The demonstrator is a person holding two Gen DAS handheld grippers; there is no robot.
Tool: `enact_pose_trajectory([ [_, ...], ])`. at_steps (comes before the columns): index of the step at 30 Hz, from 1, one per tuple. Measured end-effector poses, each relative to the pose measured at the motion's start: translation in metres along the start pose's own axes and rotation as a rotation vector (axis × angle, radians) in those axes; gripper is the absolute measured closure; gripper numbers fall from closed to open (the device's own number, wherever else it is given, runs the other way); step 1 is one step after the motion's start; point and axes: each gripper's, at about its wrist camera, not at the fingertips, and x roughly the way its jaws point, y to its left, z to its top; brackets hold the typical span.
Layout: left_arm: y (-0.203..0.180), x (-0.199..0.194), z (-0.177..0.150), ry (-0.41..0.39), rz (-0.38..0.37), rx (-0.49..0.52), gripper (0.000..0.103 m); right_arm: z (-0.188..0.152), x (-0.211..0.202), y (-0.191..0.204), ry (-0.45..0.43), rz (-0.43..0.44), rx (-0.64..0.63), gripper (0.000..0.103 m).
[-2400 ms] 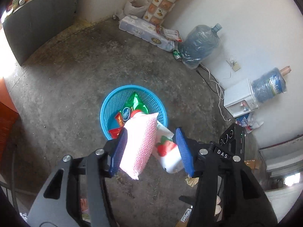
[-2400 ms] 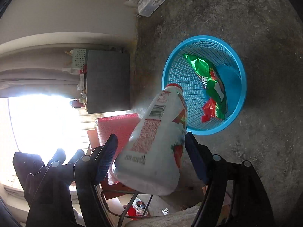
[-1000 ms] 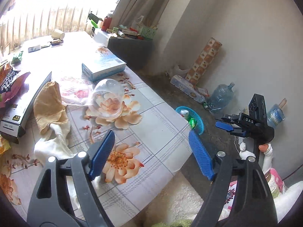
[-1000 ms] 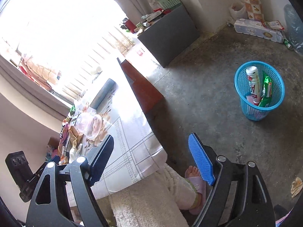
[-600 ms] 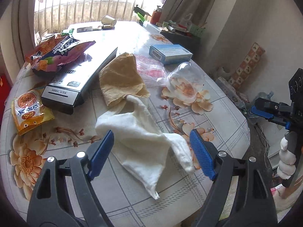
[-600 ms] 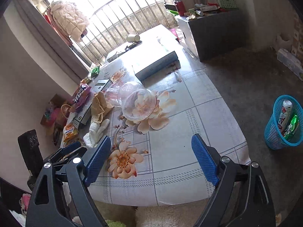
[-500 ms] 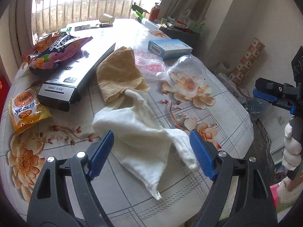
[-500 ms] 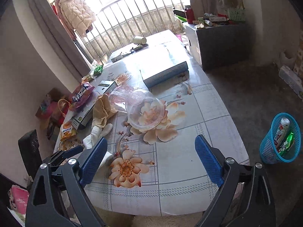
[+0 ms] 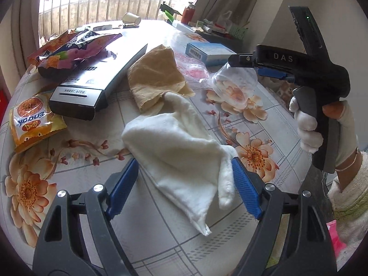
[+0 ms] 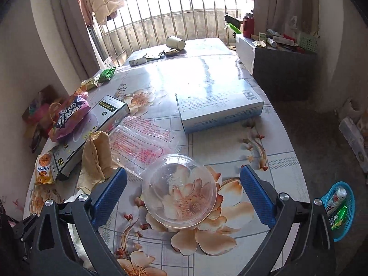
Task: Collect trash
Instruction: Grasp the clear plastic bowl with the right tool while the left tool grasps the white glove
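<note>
While both grippers hang over the table [image 10: 230, 142], the right gripper [image 10: 182, 197], jaws just widened and empty, has the clear bowl [image 10: 180, 191] dead ahead; left gripper [image 9: 184, 188], spread and empty, straddles the white cloth [image 9: 179, 147].

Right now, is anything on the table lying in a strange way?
Yes. A paper cup lies on its side at the far end, and a clear plastic bowl sits upside down near the front edge.
</note>
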Motion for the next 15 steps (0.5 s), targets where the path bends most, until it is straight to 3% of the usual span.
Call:
enact_pose_trajectory([
  [3,0.009,-0.002,0.001,-0.008,-0.030,-0.030,0.025,0.001,0.016,0.002,0.023,-0.005,0.001,0.008],
  [5,0.013,-0.002,0.002,-0.008,-0.039,-0.043,0.025,-0.001,0.024,0.001,0.051,-0.008,0.023,0.030],
  [6,0.014,0.000,0.003,-0.006,-0.039,-0.046,0.025,-0.003,0.028,0.000,0.071,-0.009,0.039,0.035],
  [15,0.006,0.004,0.002,-0.014,-0.001,0.003,0.026,-0.028,-0.003,-0.007,0.067,-0.017,0.062,0.035],
])
